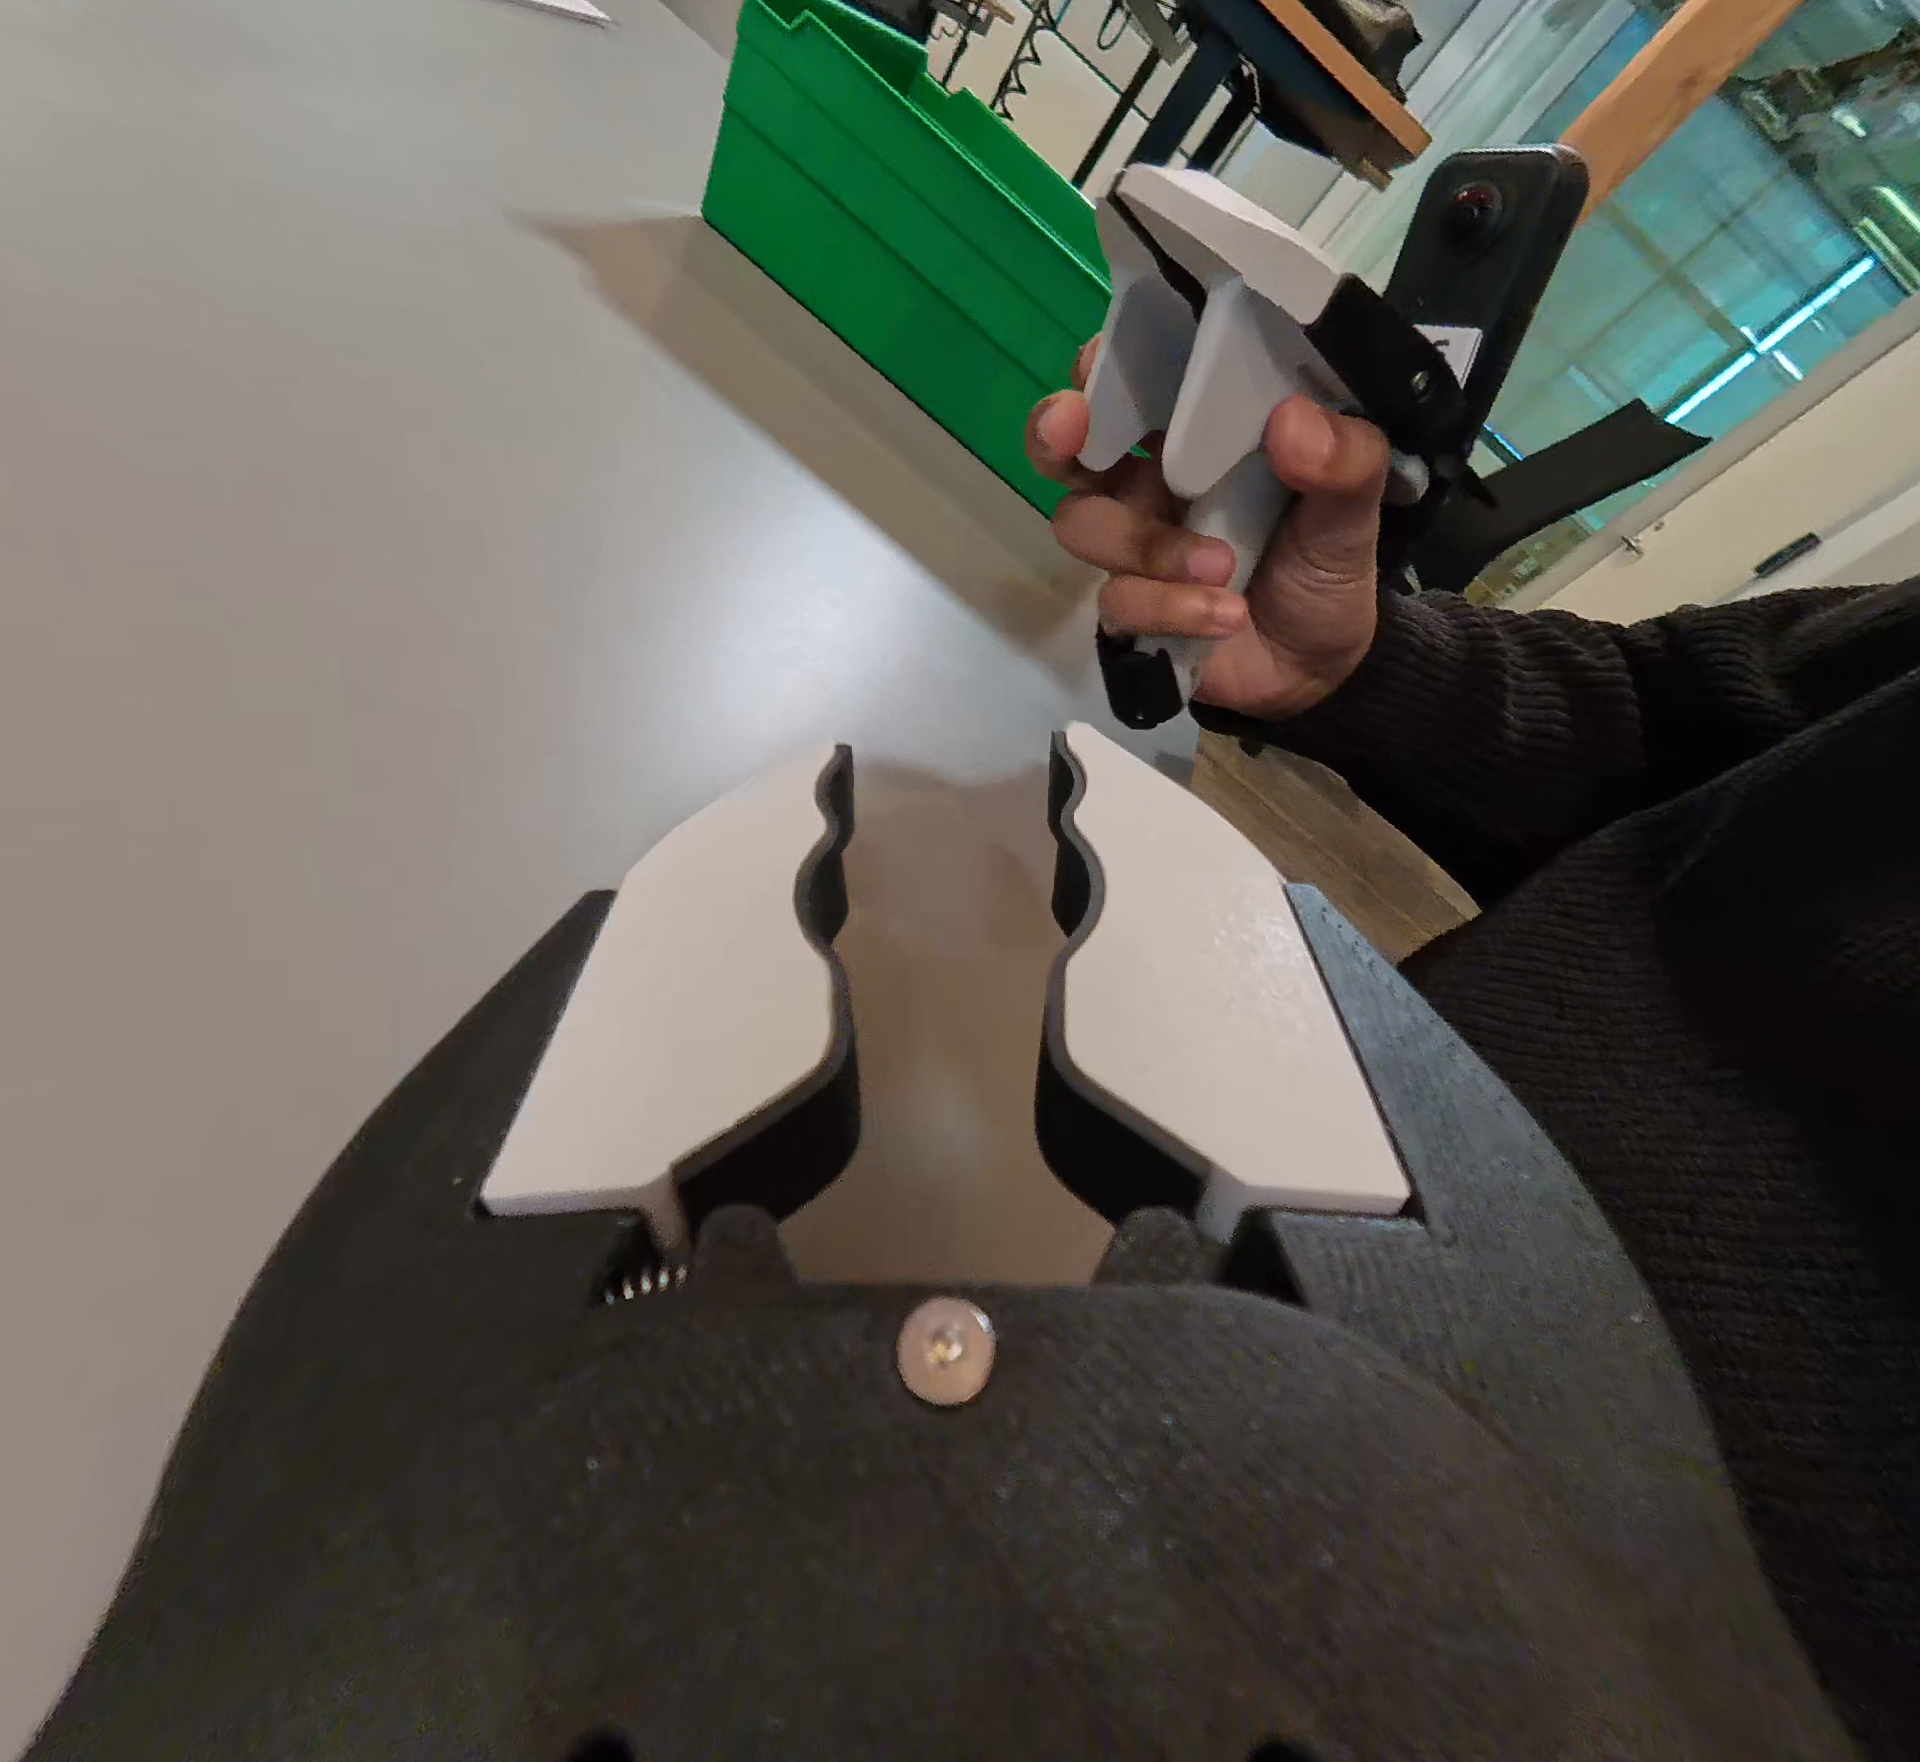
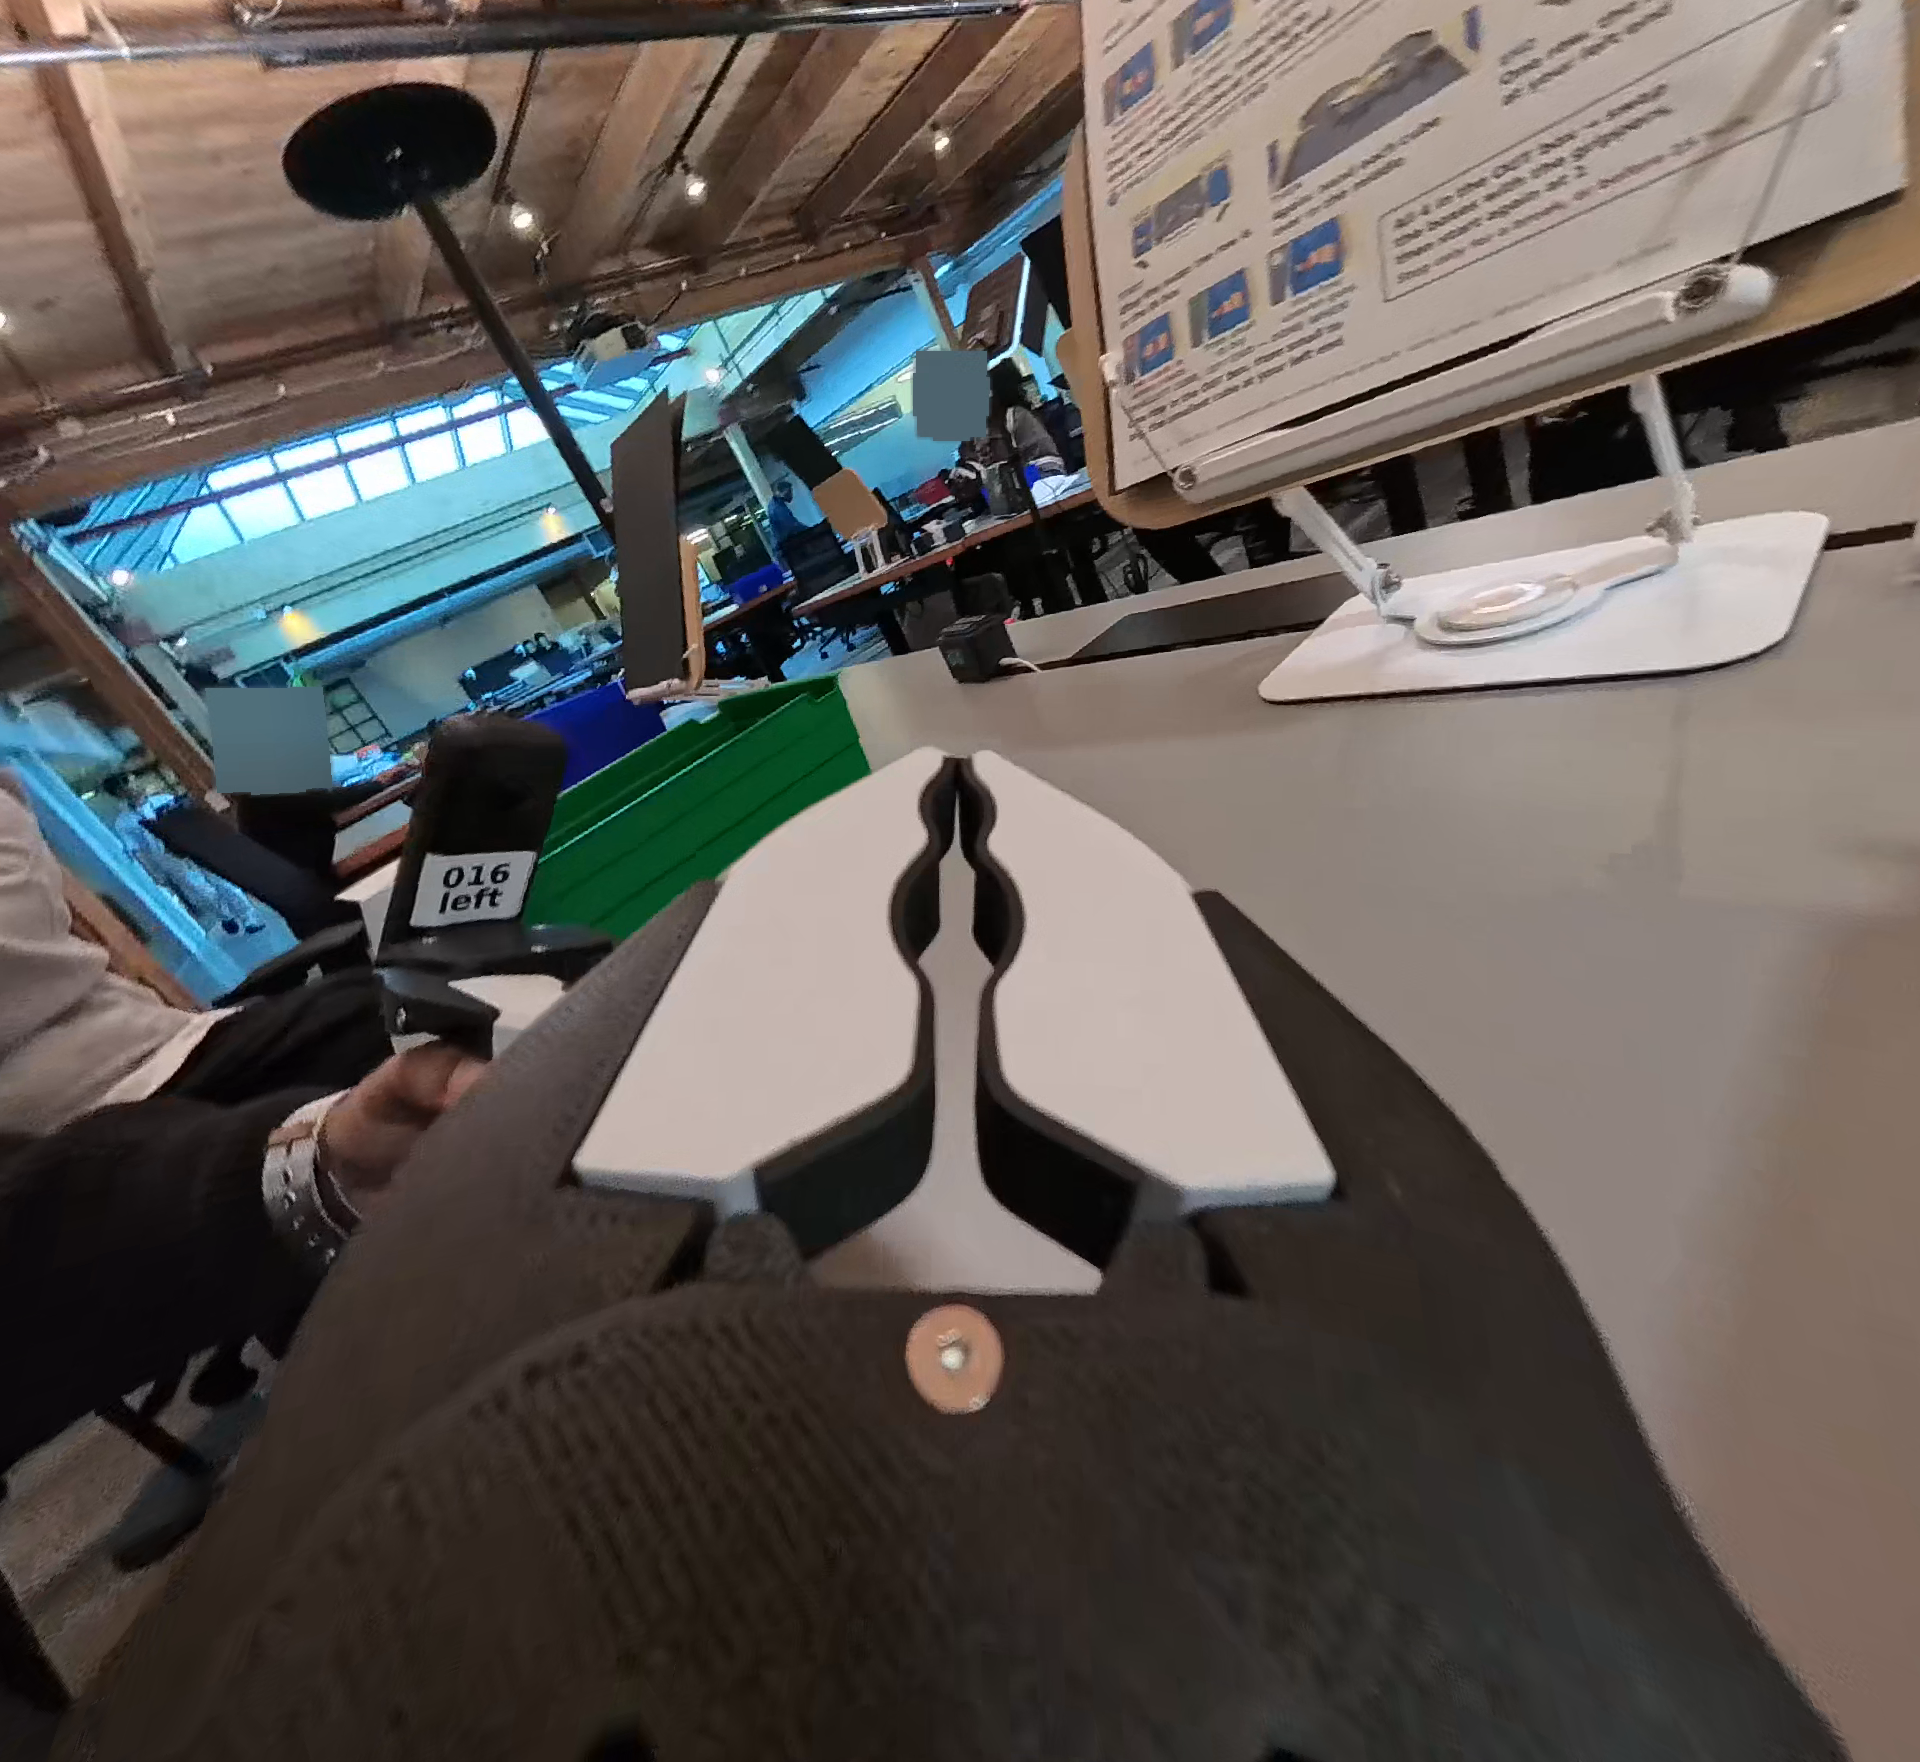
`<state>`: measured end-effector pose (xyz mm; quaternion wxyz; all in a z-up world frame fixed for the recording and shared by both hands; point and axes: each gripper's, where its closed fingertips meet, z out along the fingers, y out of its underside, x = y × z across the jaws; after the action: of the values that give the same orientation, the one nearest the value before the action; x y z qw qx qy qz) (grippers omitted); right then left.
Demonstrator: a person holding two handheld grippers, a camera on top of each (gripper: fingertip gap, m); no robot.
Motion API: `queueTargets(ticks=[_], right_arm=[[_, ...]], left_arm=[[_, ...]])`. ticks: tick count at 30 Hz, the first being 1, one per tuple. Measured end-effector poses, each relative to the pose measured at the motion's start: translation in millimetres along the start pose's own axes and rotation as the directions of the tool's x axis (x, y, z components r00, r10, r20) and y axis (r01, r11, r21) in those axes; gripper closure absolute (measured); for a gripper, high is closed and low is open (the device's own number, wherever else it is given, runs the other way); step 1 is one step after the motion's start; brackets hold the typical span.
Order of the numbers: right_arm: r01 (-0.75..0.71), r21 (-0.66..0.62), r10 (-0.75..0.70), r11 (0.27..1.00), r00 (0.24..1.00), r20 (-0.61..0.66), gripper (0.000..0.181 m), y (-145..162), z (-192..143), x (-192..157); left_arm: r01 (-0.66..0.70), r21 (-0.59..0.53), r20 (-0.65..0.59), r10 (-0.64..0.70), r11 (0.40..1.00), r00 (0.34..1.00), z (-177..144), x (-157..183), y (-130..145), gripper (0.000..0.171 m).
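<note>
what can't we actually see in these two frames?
- Inside of the green bin: left wrist view shows only its outer wall; right wrist view has the right gripper in front.
- Printed sheet on the stand: blurred, cut by the top edge.
- Left gripper: nothing between its fingers; in the right wrist view its fingers are hidden.

Wood-beam ceiling (image 2: 727,81), blue-lit windows (image 2: 416,455), grey table (image 2: 1455,881).

Left hand-held gripper (image 1: 951,767): white fingers parted, empty, above the grey surface (image 1: 312,465). Right hand-held gripper (image 2: 958,767): fingertips together, empty. Green plastic bin (image 1: 894,206) nearest, at the surface's edge.
</note>
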<state>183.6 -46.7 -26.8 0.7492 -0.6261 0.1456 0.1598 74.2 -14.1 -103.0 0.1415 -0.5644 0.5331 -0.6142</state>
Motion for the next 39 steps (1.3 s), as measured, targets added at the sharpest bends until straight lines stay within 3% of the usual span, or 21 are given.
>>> queueTargets(ticks=[5,12,21,32,39], right_arm=[[0.001,-0.032,0.001,0.999,0.999,0.051,0.181,2,0,-6],[0.038,-0.167,-0.018,0.985,0.993,0.117,0.181,30,3,-17],[-0.012,-0.345,0.055,0.938,0.992,0.115,0.142,65,7,-16],[0.057,-0.457,0.006,0.888,0.991,0.136,0.135,92,6,-21],[-0.017,-0.556,0.069,0.831,0.995,0.072,0.106,109,5,-17]], left_arm=[[-0.004,0.044,0.057,0.002,0.999,0.998,-3,-9,-7,0.124],[0.015,0.095,0.086,-0.023,0.995,0.996,-7,-15,-14,0.118],[-0.059,0.121,0.149,0.041,0.991,0.988,-12,-18,-20,0.106],[-0.112,0.160,0.231,0.073,0.981,0.970,-20,-25,-29,0.100],[-0.083,0.145,0.216,0.051,0.986,0.975,-18,-24,-25,0.100]])
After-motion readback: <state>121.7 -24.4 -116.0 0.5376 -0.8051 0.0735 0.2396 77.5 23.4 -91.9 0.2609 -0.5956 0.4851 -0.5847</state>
